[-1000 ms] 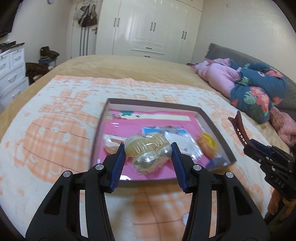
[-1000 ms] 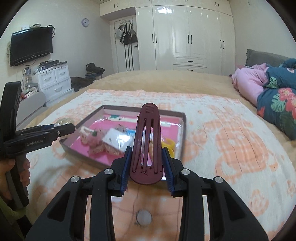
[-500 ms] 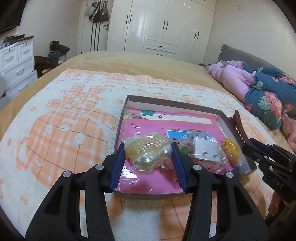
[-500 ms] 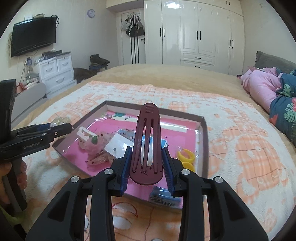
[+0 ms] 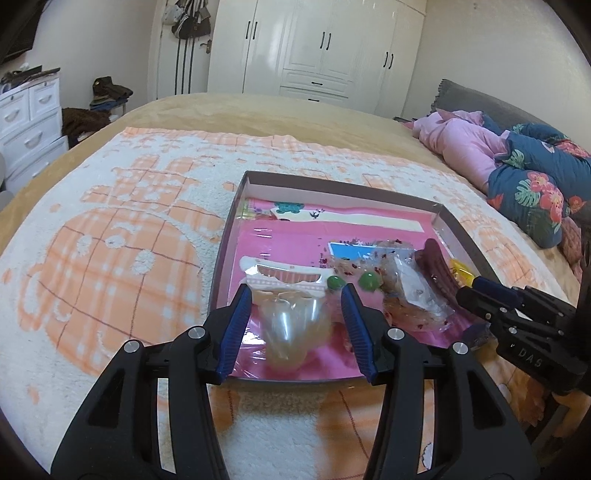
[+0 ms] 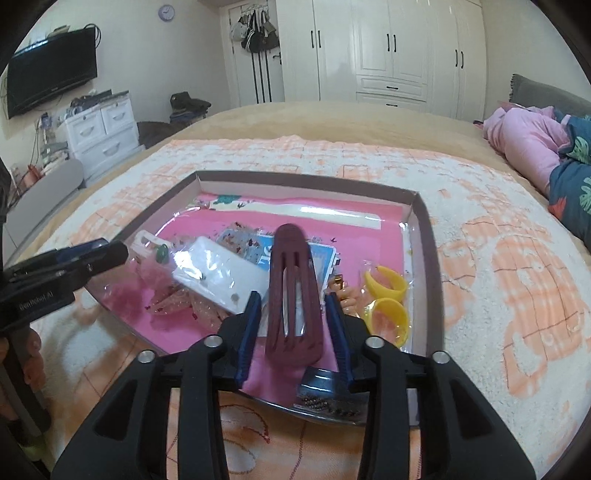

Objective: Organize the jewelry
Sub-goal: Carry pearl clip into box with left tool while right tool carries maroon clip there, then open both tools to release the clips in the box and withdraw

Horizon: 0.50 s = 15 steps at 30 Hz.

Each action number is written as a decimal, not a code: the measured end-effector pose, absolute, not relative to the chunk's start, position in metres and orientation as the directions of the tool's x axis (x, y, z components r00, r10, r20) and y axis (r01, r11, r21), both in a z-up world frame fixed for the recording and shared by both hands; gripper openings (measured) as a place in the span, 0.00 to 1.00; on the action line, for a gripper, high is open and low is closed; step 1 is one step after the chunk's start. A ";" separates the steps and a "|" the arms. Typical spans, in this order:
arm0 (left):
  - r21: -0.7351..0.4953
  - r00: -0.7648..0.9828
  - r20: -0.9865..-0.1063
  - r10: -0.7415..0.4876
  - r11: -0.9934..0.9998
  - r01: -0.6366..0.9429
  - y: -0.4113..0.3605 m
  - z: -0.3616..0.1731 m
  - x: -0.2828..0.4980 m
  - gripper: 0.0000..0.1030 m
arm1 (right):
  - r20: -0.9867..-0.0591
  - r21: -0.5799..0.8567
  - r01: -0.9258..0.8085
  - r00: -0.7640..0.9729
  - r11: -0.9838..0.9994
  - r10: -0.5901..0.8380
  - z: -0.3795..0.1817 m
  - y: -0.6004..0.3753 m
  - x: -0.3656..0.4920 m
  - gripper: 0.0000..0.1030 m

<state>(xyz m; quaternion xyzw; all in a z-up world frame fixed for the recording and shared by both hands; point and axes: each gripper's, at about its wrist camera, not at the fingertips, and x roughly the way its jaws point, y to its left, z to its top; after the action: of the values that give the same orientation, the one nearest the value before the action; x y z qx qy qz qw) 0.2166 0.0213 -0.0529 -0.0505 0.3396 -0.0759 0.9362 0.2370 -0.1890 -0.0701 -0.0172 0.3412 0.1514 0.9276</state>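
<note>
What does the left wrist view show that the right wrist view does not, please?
Only the left wrist view shows the clear bag of pale jewelry, at the near edge of the box. Only the right wrist view shows the wall clock. Both show the box, the maroon hair clip and the white wardrobe.

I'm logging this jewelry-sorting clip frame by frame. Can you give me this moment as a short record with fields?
setting: shallow box with pink lining on an orange-and-white blanket
left gripper: jaws just opened; blurred clear bag of jewelry between them, pads clear of it
right gripper: jaws just opened; maroon hair clip between them, gaps on both sides
also in box: yellow rings, white earring card, green earrings
stage: both items being released over the box
</note>
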 end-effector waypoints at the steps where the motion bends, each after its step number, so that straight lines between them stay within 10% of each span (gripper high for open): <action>1: -0.144 0.760 -0.626 -0.176 0.984 0.109 0.021 -0.052 0.216 0.47 | -0.633 0.074 -0.293 0.724 0.953 0.272 -0.069 -0.190 0.234 0.43; 15: -0.127 0.812 -0.554 -0.183 0.983 0.135 0.014 -0.029 0.164 0.71 | -0.485 0.073 -0.257 0.835 0.964 0.259 -0.039 -0.220 0.159 0.75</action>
<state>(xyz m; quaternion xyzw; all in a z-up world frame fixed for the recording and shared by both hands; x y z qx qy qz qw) 0.1636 0.0144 -0.0290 -0.0408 0.2950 -0.0837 0.9509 0.1590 -0.2197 -0.0393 0.0023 0.2537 0.1347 0.9579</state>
